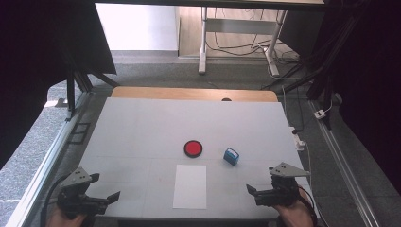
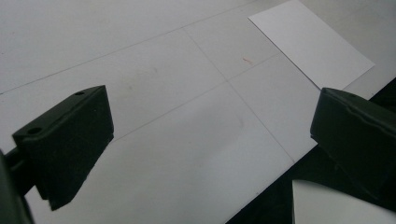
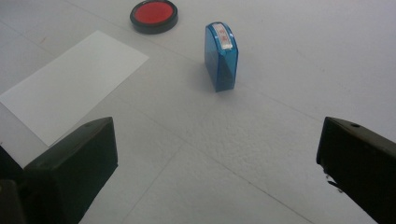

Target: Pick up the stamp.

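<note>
The blue stamp [image 3: 221, 56] stands upright right of the worktop's [image 1: 142, 123] centre, its red-marked label unreadable, beside the red ink pad [image 1: 193, 148]. Paper [image 1: 190, 186] lies at the near edge. The left gripper [image 1: 111, 196] and right gripper [image 1: 250, 190] gape wide, empty.

The right gripper [image 1: 257, 193] has bare table [image 1: 142, 123] ahead of its spread jaws, and the upright blue stamp [image 3: 221, 56] is the first thing in its line. Beyond the stamp sits the red ink pad [image 3: 154, 15], apart from it. The flat paper sheet [image 1: 190, 186] lies between both grippers. The left gripper [image 1: 111, 196] faces open table surface up to the sheet's edge
</note>
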Demonstrator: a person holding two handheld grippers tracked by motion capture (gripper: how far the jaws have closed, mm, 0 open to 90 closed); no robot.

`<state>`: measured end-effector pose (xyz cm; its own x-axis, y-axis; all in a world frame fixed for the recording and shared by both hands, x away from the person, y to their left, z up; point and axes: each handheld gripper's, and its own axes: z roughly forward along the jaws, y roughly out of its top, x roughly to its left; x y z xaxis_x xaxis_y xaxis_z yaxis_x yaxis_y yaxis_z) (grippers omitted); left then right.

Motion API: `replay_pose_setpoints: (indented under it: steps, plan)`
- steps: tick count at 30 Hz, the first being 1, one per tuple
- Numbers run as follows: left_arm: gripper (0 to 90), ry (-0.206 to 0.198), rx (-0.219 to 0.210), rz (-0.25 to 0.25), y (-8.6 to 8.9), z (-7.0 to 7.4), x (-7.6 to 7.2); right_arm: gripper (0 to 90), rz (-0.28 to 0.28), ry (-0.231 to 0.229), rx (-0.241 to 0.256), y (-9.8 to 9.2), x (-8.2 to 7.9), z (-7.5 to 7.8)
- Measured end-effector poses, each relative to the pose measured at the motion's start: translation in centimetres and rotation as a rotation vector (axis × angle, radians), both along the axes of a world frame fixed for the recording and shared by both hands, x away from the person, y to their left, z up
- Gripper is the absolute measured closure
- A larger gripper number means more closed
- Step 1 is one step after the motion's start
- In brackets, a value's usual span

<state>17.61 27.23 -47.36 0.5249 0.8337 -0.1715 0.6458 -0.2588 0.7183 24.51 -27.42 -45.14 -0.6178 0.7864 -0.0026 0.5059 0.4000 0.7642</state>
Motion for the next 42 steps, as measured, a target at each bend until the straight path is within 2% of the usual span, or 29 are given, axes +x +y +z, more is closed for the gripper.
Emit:
replay_pose_setpoints:
  steps: [7, 12, 19, 24, 27, 34, 42]
  plan:
    - [0.0, -0.001, 0.006, -0.001, -0.1, 0.0, 0.0, 0.0, 0.038, -0.001, 0.003, 0.1, 0.4, 0.1]
    - [0.0, -0.007, -0.004, 0.001, 0.0, 0.0, -0.1, 0.0, 0.071, -0.013, 0.063, 0.3, 0.5, 0.5]
    - [0.0, -0.009, 0.004, 0.003, -0.1, 0.0, -0.1, 0.0, 0.093, 0.007, 0.037, 0.8, 1.2, 0.2]
    - [0.3, -0.008, 0.012, -0.001, -0.1, 0.0, -0.1, 0.0, 0.113, 0.007, 0.042, 1.5, 1.5, 0.1]
    - [0.4, -0.008, 0.002, 0.002, -0.1, 0.0, -0.1, 0.0, 0.116, 0.018, 0.038, 1.8, 1.8, -0.1]
    - [0.4, -0.008, 0.013, -0.005, -0.2, 0.0, -0.1, 0.0, 0.113, 0.016, 0.012, 2.4, 2.4, -0.2]
    - [0.4, -0.004, 0.011, -0.006, -0.1, 0.0, 0.0, 0.0, 0.112, 0.027, 0.006, 3.0, 2.9, -0.7]
